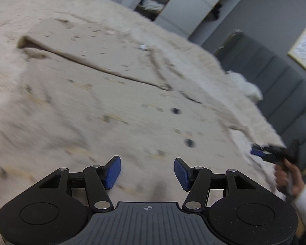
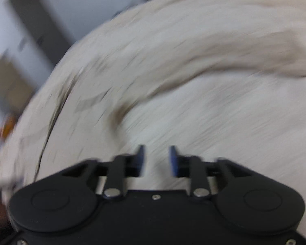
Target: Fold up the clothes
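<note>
Hovering over the beige garment (image 1: 116, 94), both grippers (image 1: 147, 172) (image 2: 156, 161) gape empty.

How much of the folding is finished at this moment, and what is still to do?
Done: one sleeve of the beige shirt looks folded across its body on the fluffy blanket. In hand: nothing; the left hand-held gripper and the right hand-held gripper are both open and empty above the cloth. Left: the rest of the shirt lies spread flat, so most folds remain.
</note>
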The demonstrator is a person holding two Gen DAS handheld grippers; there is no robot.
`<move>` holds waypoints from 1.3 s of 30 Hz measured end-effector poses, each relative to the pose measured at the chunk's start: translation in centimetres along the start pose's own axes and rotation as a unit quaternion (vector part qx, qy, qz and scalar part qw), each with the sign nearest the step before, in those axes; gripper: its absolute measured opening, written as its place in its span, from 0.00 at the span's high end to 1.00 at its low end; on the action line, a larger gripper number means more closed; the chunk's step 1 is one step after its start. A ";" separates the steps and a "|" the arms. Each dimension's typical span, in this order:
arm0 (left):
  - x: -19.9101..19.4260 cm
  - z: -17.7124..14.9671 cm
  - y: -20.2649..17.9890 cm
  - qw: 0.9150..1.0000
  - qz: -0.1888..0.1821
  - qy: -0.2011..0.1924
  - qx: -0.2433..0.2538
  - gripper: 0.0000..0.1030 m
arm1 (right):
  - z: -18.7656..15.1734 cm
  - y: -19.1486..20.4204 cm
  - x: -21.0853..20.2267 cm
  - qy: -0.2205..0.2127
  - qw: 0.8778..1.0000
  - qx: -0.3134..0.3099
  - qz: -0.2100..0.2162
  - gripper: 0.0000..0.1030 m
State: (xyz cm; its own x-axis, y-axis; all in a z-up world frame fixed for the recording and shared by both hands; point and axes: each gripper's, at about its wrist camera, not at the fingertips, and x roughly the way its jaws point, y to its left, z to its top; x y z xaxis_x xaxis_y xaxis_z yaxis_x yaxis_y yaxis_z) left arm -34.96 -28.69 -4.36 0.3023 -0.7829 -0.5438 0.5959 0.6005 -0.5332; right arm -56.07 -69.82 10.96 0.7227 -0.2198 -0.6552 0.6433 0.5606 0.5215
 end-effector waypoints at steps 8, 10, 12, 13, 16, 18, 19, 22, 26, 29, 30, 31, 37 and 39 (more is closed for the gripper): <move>1.6 -1.0 -1.1 1.000 0.022 -0.007 0.011 0.48 | 5.7 -14.0 1.8 -0.115 0.954 0.277 -0.008 0.57; 2.0 -0.9 -1.2 0.999 0.028 -0.005 0.018 0.48 | 6.0 -15.1 2.7 -0.141 0.942 0.305 0.013 0.60; 2.4 -0.7 -1.4 0.999 0.034 -0.001 0.028 0.48 | 6.5 -15.3 4.0 -0.152 0.938 0.312 0.011 0.74; 2.5 -0.7 -1.5 0.999 0.035 0.001 0.031 0.48 | 6.8 -15.4 4.5 -0.151 0.938 0.313 0.005 0.95; 2.9 -0.4 -1.7 0.999 0.038 0.004 0.036 0.48 | 8.6 -14.8 4.2 -0.171 0.939 0.299 -0.013 0.99; 2.9 -0.4 -1.7 0.999 0.037 0.003 0.034 0.48 | 9.9 -13.9 2.9 -0.207 0.936 0.284 -0.017 0.99; 2.9 -0.4 -1.6 0.999 0.037 0.002 0.033 0.48 | 10.5 -13.4 2.2 -0.230 0.932 0.281 -0.011 0.99; 2.7 -0.2 -1.6 0.999 0.032 -0.001 0.028 0.48 | 11.8 -11.0 2.9 -0.212 0.947 0.237 -0.049 0.99; 1.1 0.7 -2.3 1.000 0.015 -0.009 0.017 0.48 | 11.5 -8.6 5.0 -0.152 0.964 0.184 -0.113 0.98; -0.3 1.5 -2.4 1.000 0.005 -0.026 0.017 0.45 | 11.1 -5.8 4.0 -0.177 0.967 0.149 -0.108 0.98; -0.6 1.8 -2.1 0.999 0.004 -0.034 0.016 0.44 | 11.2 -4.1 3.7 -0.183 0.969 0.125 -0.109 0.98; -0.8 2.1 -1.8 0.999 0.003 -0.042 0.014 0.43 | 11.3 -2.4 3.3 -0.188 0.971 0.101 -0.110 0.98; -1.4 3.4 0.5 0.996 0.024 -0.080 -0.014 0.39 | 12.0 7.6 1.0 -0.212 0.971 -0.041 -0.101 0.98; -1.0 3.4 0.2 0.996 0.053 -0.070 0.003 0.39 | 11.4 12.8 0.7 -0.207 0.969 -0.104 -0.087 0.98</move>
State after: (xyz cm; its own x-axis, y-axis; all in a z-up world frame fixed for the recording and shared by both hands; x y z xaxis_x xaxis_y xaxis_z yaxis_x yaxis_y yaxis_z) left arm -32.58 -28.34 -1.76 0.4637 -0.7304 -0.5014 0.5596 0.6803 -0.4734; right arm -44.46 -71.92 23.44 0.6755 -0.6029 -0.4245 0.7304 0.6261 0.2731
